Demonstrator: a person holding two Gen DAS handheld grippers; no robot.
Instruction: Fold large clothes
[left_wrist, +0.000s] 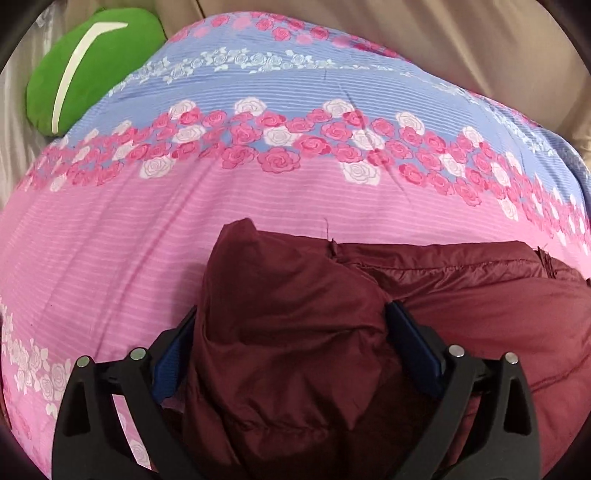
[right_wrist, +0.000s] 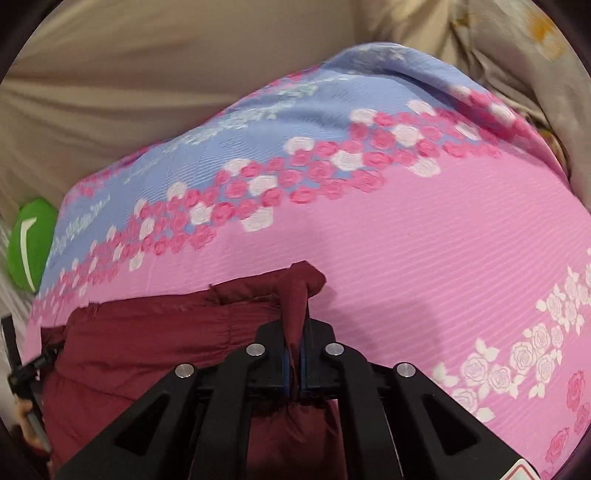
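One maroon jacket (left_wrist: 295, 350) lies on a pink-and-blue rose-print bed cover (left_wrist: 258, 206), one green cushion (left_wrist: 85, 70) at 10 o'clock; left claw (left_wrist: 291, 354) spread wide around a bunched fold, right claw (right_wrist: 294, 354) clenched on a jacket edge.

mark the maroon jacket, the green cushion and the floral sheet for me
maroon jacket (left_wrist: 480, 295), left wrist view, on the flat padded panel right of the bunched fold.
green cushion (left_wrist: 107, 70), left wrist view, on its green face right of the white stripe.
floral sheet (right_wrist: 424, 236), right wrist view, on the plain pink band.

Maroon jacket (left_wrist: 295, 350) runs off the bottom edge; green cushion (left_wrist: 85, 70) partly hidden, perhaps by the sheet (left_wrist: 258, 92).
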